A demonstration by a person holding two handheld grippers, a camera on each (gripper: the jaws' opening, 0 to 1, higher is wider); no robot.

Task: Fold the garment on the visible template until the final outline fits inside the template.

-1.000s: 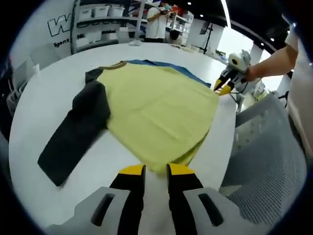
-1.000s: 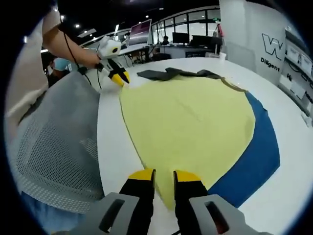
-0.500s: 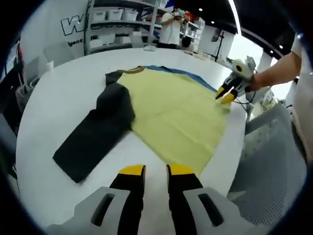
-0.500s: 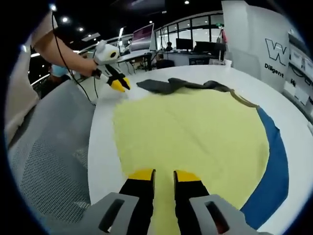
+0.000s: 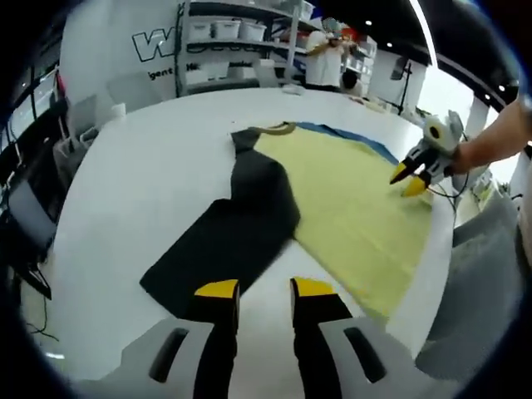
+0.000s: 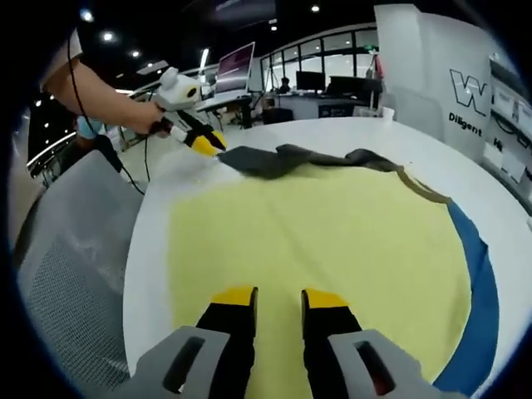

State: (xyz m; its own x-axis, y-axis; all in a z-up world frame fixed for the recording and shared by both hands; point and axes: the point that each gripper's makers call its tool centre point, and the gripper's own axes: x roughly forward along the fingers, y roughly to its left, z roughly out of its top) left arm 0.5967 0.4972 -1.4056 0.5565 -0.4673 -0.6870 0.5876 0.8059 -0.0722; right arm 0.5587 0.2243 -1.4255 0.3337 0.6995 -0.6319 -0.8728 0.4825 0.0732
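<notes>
One garment (image 5: 349, 199), yellow body with a dark sleeve (image 5: 229, 233), lay spread flat on the white table (image 5: 150, 174), its hem near the table's edge by the person. Blue template (image 6: 478, 283) showed along the far side, under the shirt. Left gripper (image 5: 258, 288): jaws slightly parted, empty, at the sleeve end. Right gripper (image 6: 278, 294): jaws slightly parted, empty, over the yellow body. Progress, as judged: early; sleeve unfolded, outline overrunning the template.
</notes>
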